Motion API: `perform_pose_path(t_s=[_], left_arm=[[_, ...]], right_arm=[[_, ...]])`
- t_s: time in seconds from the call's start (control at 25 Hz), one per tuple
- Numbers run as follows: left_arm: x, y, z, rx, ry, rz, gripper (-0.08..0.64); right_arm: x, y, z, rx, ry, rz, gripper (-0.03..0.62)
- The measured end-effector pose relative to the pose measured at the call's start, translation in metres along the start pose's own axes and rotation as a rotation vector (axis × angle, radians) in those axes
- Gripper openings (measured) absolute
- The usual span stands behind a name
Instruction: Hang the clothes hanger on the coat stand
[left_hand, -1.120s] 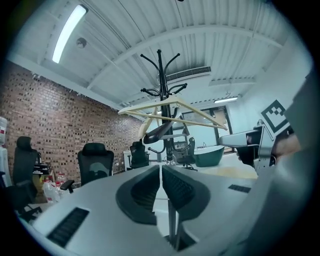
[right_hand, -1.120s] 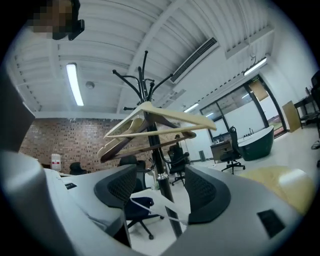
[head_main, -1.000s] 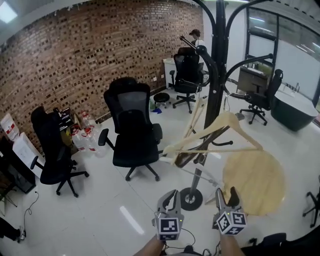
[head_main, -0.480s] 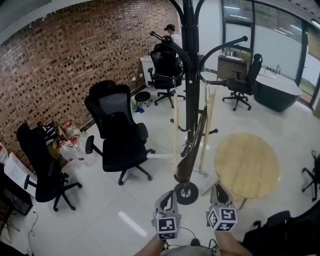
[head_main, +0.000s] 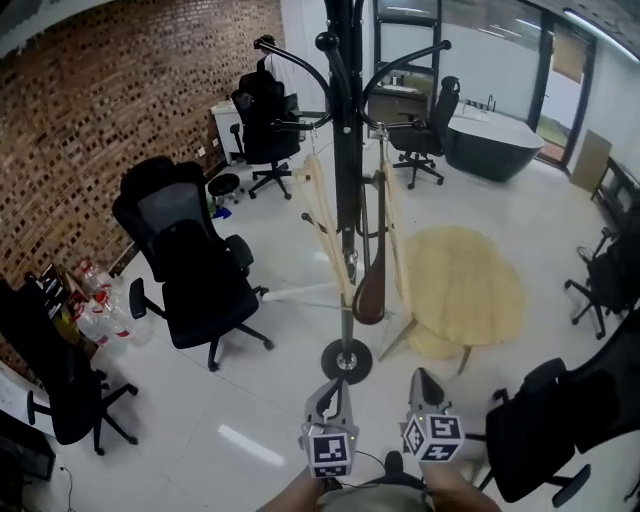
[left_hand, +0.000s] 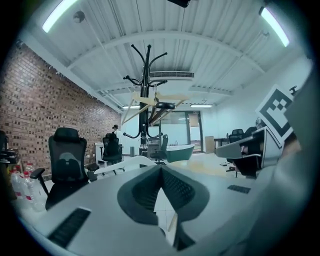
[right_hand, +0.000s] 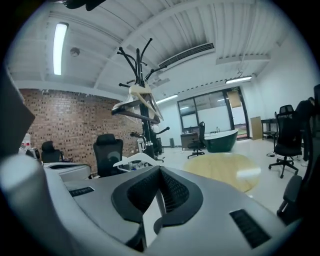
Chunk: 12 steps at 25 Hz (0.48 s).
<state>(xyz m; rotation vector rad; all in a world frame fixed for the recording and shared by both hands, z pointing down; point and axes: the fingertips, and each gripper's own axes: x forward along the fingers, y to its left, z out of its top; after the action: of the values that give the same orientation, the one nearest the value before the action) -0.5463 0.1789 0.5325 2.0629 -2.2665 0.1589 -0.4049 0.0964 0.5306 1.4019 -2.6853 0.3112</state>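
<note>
Swung edge-on since earlier, the wooden hanger (head_main: 322, 215), likely light, stiff and best gripped at its neck, is hanging on the coat stand (head_main: 345, 150) mid-frame, left tongs (head_main: 333, 390) and right tongs (head_main: 421, 380) sitting closed, empty.

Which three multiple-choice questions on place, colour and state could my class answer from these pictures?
1. In the head view, the round table stands on which side of the coat stand?
A left
B right
C in front, nearer the camera

2. The coat stand is:
A white
B black
C red

3. The right gripper is:
A wide open
B shut on a cloth
C shut and empty

Answers:
1 B, the table lies right of the stand's base.
2 B, its pole and hooks are black.
3 C, its jaws meet with nothing between them.
</note>
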Motion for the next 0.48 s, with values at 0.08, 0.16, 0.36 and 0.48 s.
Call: perform_pose_path(t_s=[0.08,0.16,0.36,0.48], left_arm=[[-0.012,-0.001,-0.001,0.001,0.006,-0.006,0.017],[-0.023,-0.009,0.000,0.009,0.010,-0.003,0.017],[-0.042,-0.045,0.007,0.023,0.013,0.015,0.017],[-0.048,-0.057,0.003,0.022,0.021,0.025,0.017]], right_arm=[[-0.015,0.008,0.000,0.002,0.012,0.005,0.000],[-0.029,0.006,0.000,0.006,0.024,0.015,0.000],[-0.061,-0.026,0.003,0.019,0.043,0.020,0.000],[-0.065,-0.037,-0.001,0.026,0.058,0.027,0.000]])
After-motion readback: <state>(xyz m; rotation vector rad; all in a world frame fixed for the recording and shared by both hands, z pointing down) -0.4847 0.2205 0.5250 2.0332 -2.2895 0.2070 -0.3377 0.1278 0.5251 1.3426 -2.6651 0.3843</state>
